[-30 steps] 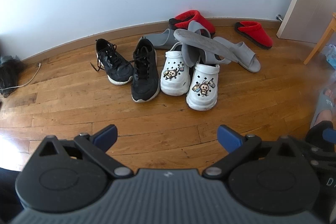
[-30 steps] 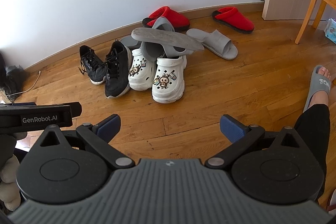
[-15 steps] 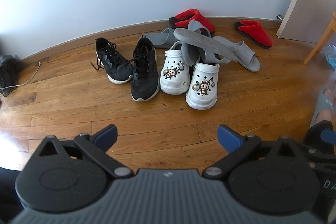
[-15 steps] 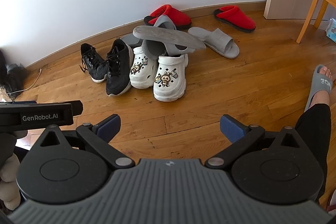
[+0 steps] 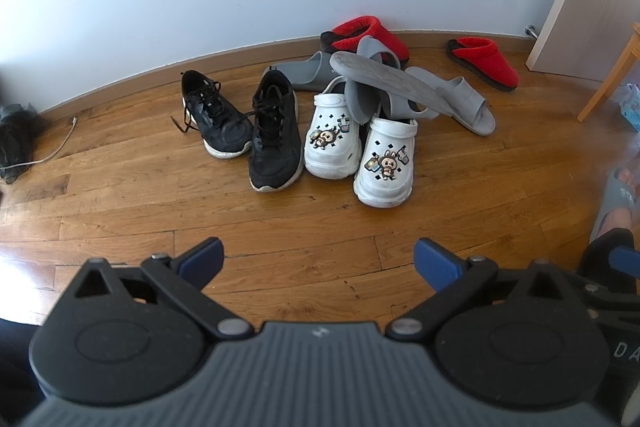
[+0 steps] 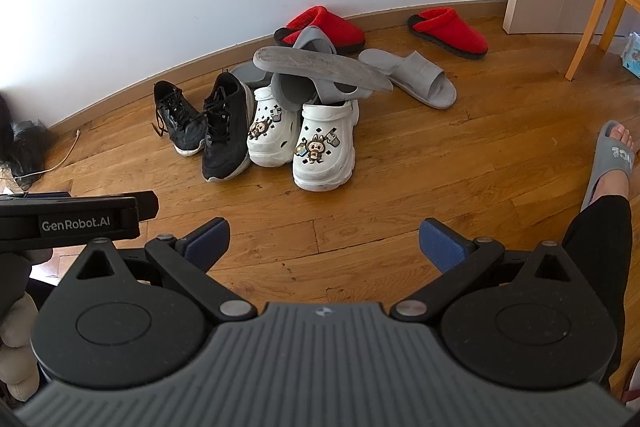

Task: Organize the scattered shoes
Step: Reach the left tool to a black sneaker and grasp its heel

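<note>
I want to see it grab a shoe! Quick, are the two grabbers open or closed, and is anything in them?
Left gripper: open, holding nothing.
Right gripper: open, holding nothing.

I get bright, soft daylight; the wall blows out white at upper left. Sheen glares on the floor toward its right edge. Fisheye bends the skirting; frame corners vignette black.
</note>
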The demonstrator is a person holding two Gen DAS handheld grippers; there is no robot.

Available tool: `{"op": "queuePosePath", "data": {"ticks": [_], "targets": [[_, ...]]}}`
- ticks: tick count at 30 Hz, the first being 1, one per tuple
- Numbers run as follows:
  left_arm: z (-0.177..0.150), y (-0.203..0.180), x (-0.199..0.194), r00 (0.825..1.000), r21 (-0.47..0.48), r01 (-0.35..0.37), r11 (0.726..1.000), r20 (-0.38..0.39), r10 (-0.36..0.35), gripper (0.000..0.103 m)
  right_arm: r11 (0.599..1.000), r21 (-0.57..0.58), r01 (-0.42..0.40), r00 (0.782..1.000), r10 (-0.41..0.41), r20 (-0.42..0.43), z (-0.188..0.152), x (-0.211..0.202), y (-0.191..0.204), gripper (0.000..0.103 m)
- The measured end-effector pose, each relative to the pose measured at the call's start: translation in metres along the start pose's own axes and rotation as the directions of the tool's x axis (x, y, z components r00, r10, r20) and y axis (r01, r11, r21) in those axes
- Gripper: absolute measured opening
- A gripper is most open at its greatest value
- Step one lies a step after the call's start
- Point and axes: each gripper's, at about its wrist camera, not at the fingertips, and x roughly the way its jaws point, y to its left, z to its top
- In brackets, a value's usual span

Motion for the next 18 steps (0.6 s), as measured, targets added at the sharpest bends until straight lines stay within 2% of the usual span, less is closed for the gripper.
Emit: {"op": "queuePosePath", "data": {"ticks": [3,6,10,12,14,18], "targets": [[0.004,0.001,-0.002,1.0,0.006,-0.011,1.0,0.015,0.011,0.102,1.0,0.002,-0.001,1.0,0.001,0.001,0.0,0.001,-0.001,0.102],[0.026,0.015,-0.021,0.993,0.027,-0.024,0.999,0.114,0.021,0.102,0.999,0.031,-0.018,0.999,0.017,0.043,0.001,-0.002,-0.006,0.102],[0.054,0.033,-0.043,0.971,0.051,-0.045,0.998,0.238,0.032,0.102,0.99,0.111,-0.082,0.978,0.058,0.202,0.004,-0.017,-0.023,0.102],[0.068,0.049,-0.021,0.97,0.052,-0.059,0.997,0.241,0.045,0.102,0.984,0.128,-0.12,0.948,0.076,0.308,0.008,-0.024,-0.031,0.102],[0.083,0.065,0.001,0.968,0.053,-0.073,0.996,0.243,0.058,0.102,0.983,0.125,-0.131,0.933,0.079,0.352,0.012,-0.025,-0.032,0.102],[0.111,0.098,0.044,0.965,0.055,-0.101,0.993,0.248,0.084,0.102,0.981,0.106,-0.164,0.921,0.114,0.372,0.026,-0.016,-0.025,0.102]]}}
